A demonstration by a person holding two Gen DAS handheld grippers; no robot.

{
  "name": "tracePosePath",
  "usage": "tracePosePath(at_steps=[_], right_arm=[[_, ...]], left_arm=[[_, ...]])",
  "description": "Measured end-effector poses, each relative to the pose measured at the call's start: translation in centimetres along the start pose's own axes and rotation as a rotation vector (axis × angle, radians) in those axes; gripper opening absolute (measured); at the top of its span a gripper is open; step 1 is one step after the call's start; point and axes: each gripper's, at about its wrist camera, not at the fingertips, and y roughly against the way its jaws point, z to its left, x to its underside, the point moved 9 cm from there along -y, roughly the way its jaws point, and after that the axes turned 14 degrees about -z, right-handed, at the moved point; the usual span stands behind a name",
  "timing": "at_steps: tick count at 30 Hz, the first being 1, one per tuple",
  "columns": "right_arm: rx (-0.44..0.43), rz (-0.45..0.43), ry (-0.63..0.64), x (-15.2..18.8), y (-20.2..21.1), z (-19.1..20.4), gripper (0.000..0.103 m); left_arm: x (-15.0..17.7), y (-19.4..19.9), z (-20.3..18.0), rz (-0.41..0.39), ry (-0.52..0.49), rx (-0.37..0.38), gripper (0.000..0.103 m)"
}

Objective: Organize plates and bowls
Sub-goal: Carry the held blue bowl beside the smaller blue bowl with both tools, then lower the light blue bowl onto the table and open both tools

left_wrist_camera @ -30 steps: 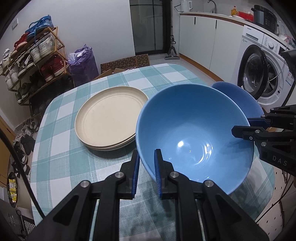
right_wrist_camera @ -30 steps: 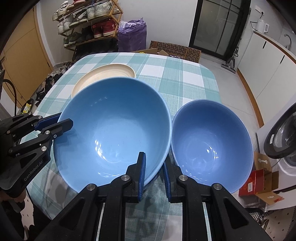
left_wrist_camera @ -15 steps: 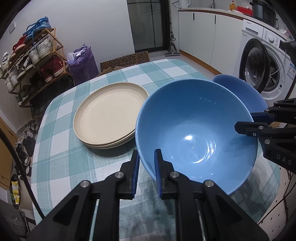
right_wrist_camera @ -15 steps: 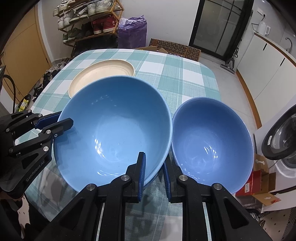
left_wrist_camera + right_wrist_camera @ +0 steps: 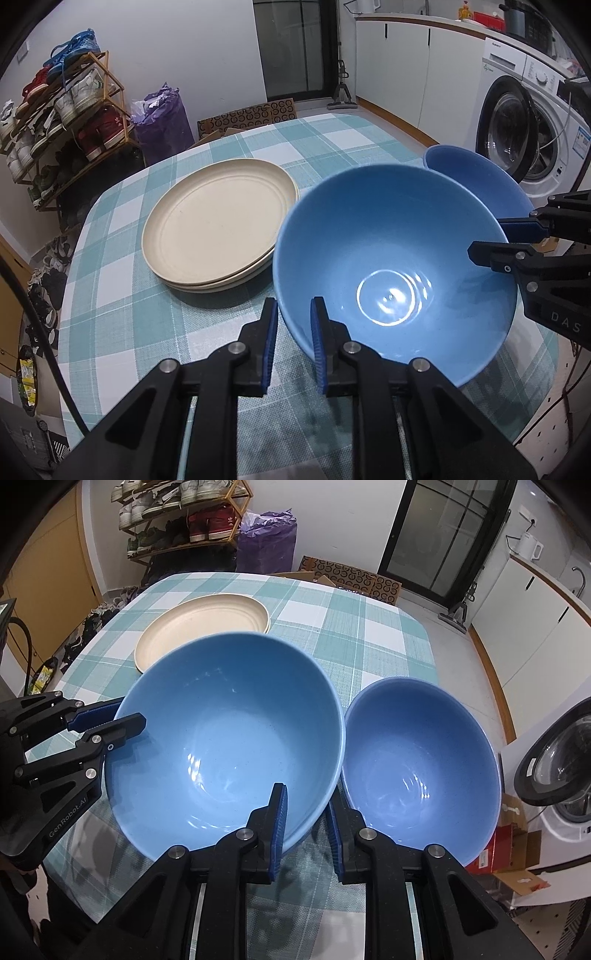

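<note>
A large blue bowl (image 5: 395,266) (image 5: 229,731) stands on the checked tablecloth between a stack of cream plates (image 5: 218,221) (image 5: 203,627) and a smaller blue bowl (image 5: 476,184) (image 5: 421,768). My left gripper (image 5: 293,317) (image 5: 107,720) straddles the large bowl's rim on the plate side. Its jaws are opening, with the rim between them. My right gripper (image 5: 304,805) (image 5: 495,240) straddles the opposite rim beside the small bowl. Its jaws are also opening, and a thin gap shows at the outer pad.
The table (image 5: 122,332) ends close behind both grippers. A washing machine (image 5: 524,129) stands to the right, with a shoe rack (image 5: 62,122) and a purple bag (image 5: 266,539) beyond the far edge. A cardboard box (image 5: 517,853) lies on the floor.
The large bowl has sunk a little and now stands level on the cloth. Both pairs of jaws have widened slightly around its rim.
</note>
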Motion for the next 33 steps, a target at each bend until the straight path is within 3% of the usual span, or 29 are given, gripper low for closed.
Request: tracePosePath(at_steps=[5,11,17,25,29,31,33], right_arm=[[0.011,-0.02,0.025,-0.2,0.4,-0.1,0.026],[-0.012,-0.058,0.037,-0.8,1.5,0.2,0.034],[-0.036,-0.064,0.06,-0.6,1.9,0.8,0.042],[-0.099,-0.073,-0.005,-0.9,2.3,0.4,0.05],[-0.116,-0.108,-0.065,-1.6,3.2,-0.7,0.074],[-0.126,-0.128,-0.1,-2.0,3.9,-1.4,0.08],[-0.137,-0.15,-0.134,-2.6,4.5,-2.2,0.094]], left_arm=[[0.2,0.0,0.1,0.003,-0.025,-0.023,0.032],[0.2,0.0,0.2,0.004,-0.027,-0.021,0.042],[0.2,0.0,0.1,0.004,-0.02,-0.012,0.045],[-0.9,0.9,0.2,-0.014,0.022,0.019,0.048],[-2.3,1.6,0.0,-0.032,0.056,0.055,0.05],[-2.9,1.9,-0.2,-0.04,0.066,0.066,0.065],[-3.8,2.5,-0.2,-0.065,0.084,0.07,0.091]])
